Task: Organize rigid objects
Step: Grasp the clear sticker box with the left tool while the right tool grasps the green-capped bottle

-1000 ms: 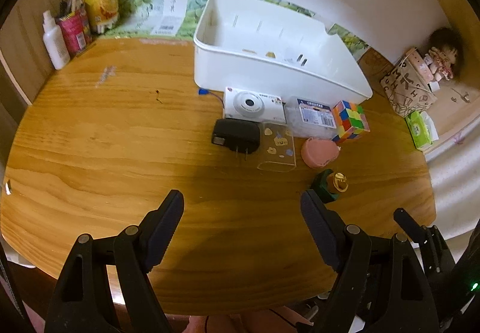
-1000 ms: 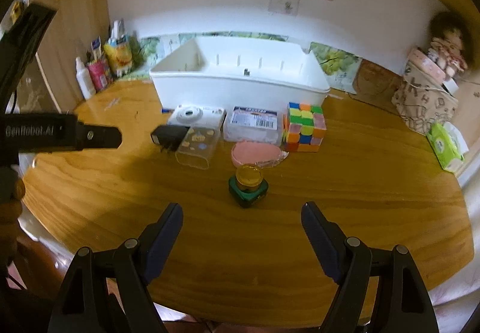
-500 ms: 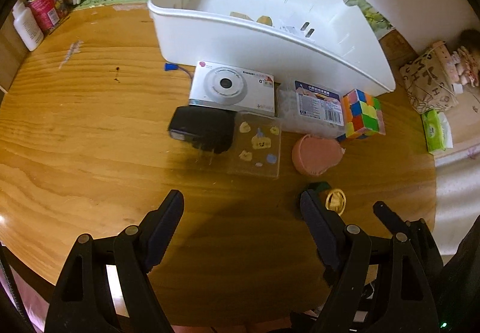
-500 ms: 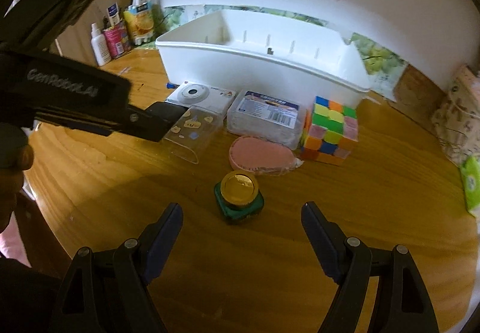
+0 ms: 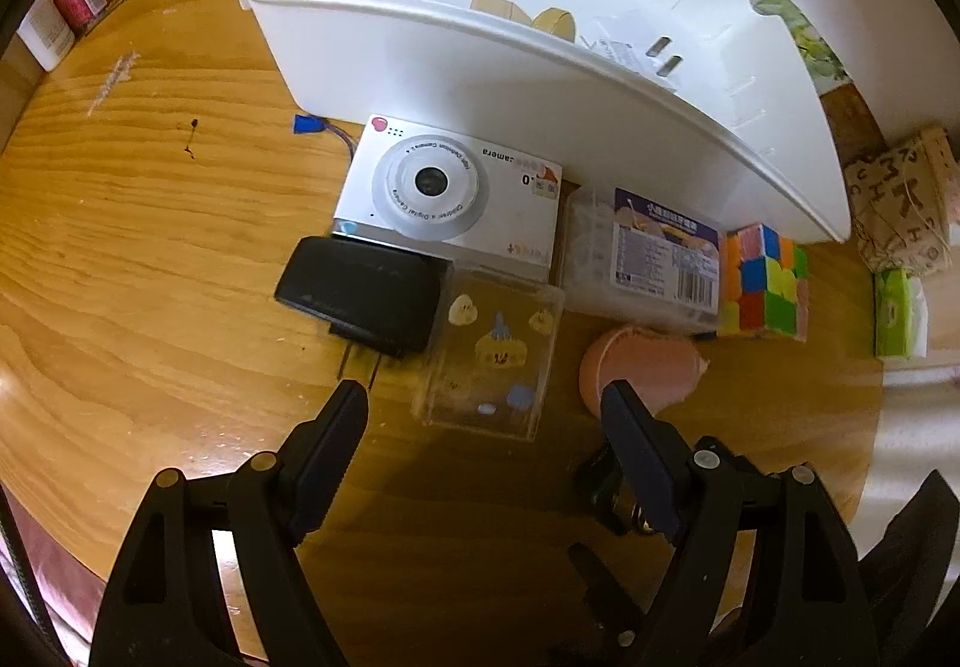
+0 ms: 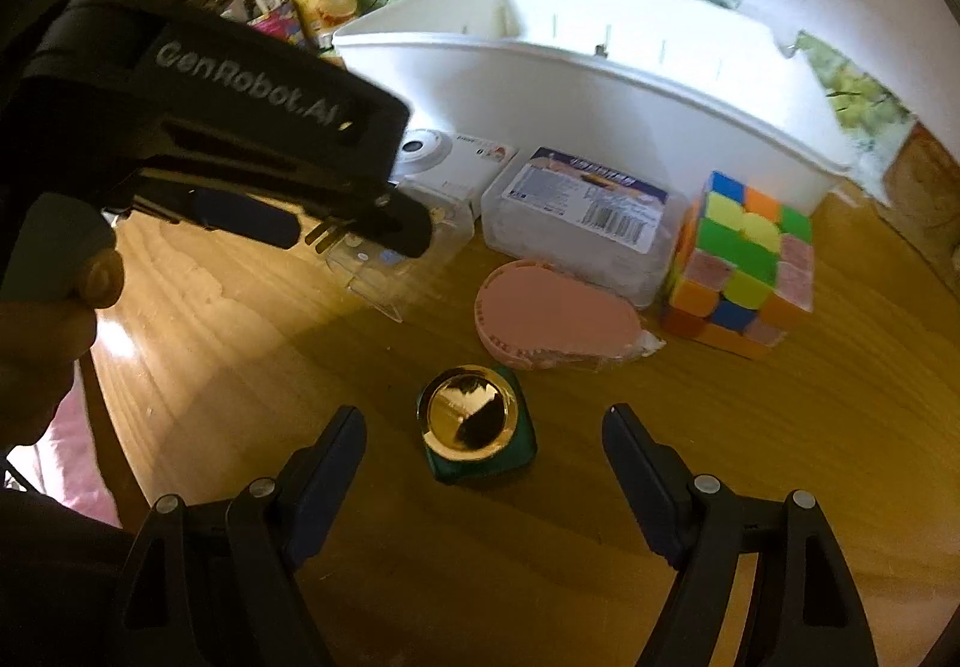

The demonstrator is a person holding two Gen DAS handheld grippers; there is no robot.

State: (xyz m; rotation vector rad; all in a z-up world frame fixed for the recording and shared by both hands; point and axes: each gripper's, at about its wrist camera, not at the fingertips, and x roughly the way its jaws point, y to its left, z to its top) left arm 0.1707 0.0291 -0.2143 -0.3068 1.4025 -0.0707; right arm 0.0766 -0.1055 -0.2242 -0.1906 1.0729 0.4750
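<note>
2 grippers hang over the round wooden table (image 5: 150,259), both with jaws apart and grasping nothing; the left gripper (image 5: 486,415) frames the clear plastic case with cartoon stickers (image 5: 489,352), and the right gripper (image 6: 483,439) frames the small green jar with a gold lid (image 6: 477,427); the white plastic bin (image 5: 540,84) waits at 12 o'clock. The case lies against the black charger block (image 5: 366,292) at 10 o'clock, so I judge a finger may knock the block or push the silver digital camera (image 5: 450,193); the smooth case may also slip. The jar is low, so the pads could skid off its lid and tip it toward the pink round container (image 6: 555,316) at 1 o'clock.
</note>
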